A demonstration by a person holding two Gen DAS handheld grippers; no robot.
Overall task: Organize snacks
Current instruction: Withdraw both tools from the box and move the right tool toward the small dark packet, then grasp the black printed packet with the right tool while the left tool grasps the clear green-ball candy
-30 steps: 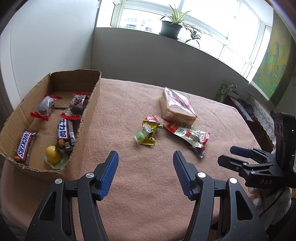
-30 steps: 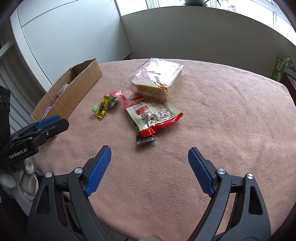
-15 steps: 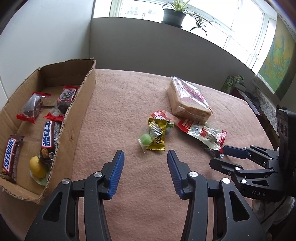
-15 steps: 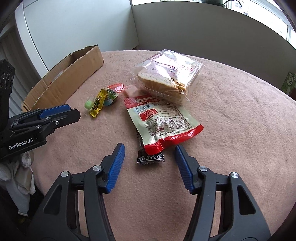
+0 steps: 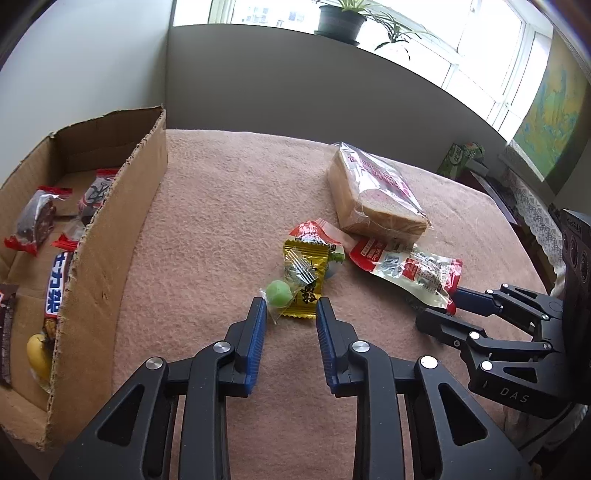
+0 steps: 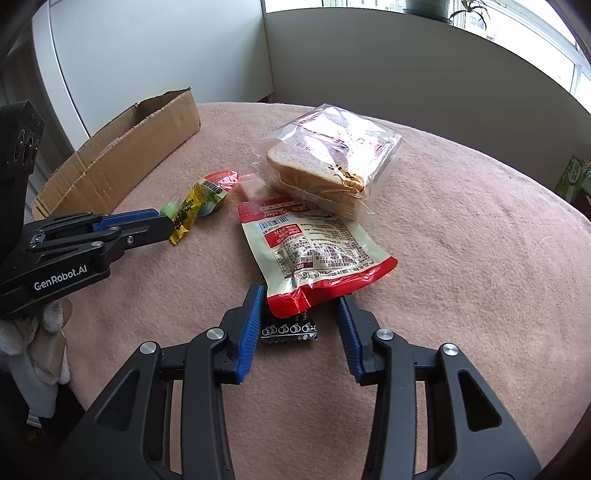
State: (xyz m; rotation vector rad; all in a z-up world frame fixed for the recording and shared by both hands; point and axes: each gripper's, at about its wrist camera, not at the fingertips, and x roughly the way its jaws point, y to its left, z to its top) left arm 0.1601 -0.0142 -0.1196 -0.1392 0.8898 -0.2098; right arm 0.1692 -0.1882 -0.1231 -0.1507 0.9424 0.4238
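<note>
A cardboard box at the left holds several wrapped snacks. On the pink cloth lie a green candy, a yellow packet, a red-and-white pouch and a bagged sandwich. My left gripper is open, its fingertips on either side of the green candy and the yellow packet's near end. My right gripper is open, straddling the near end of the red-and-white pouch and a small black packet under it. The sandwich lies beyond.
The box also shows at the left of the right wrist view. A red-topped jelly cup lies by the yellow packet. A wall and a window sill with a potted plant stand behind the table. A green carton sits off the far right edge.
Both grippers have moved forward and down toward the snacks and their jaws have narrowed. The left now flanks the green candy, the right flanks the pouch's end.
</note>
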